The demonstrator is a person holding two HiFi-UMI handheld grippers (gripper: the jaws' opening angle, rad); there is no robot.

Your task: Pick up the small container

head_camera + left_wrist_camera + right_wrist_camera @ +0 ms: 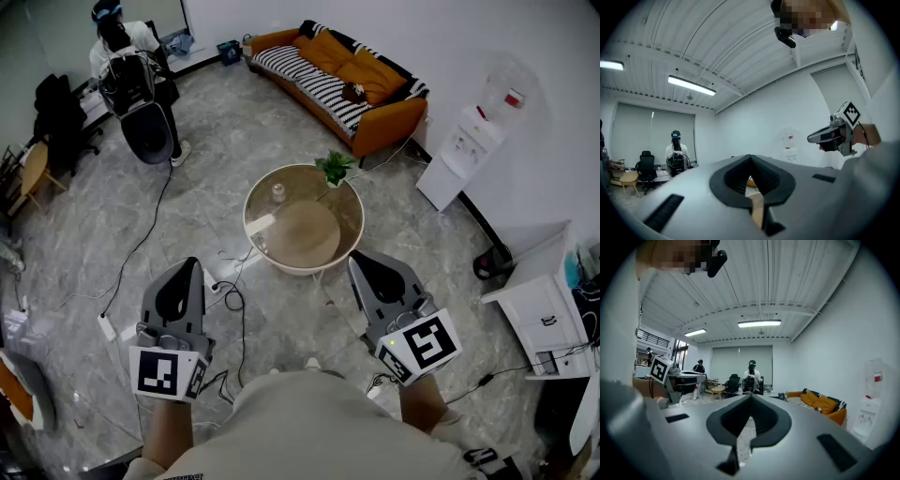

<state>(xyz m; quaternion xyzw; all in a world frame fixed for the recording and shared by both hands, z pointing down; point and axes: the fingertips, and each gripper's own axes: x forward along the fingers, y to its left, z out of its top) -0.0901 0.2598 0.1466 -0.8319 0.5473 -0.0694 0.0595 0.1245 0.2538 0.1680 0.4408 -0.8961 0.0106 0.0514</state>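
The small container [278, 193], a clear little jar, stands on the far left part of a round glass table [251, 208] in the head view. A round wooden board [305, 234] and a potted plant [334, 167] share that table. My left gripper [184, 270] and right gripper [362, 263] are held level over the floor, short of the table's near rim. Both are shut with nothing between the jaws. In the left gripper view the left gripper [751, 159] has its tips together; the right gripper [751, 397] looks the same in its own view.
Cables [234, 302] trail over the marble floor between me and the table. An orange sofa [337, 75] stands behind it, a water dispenser [464, 148] and a white cabinet [539, 302] at the right wall. A person [131, 66] stands far left by chairs.
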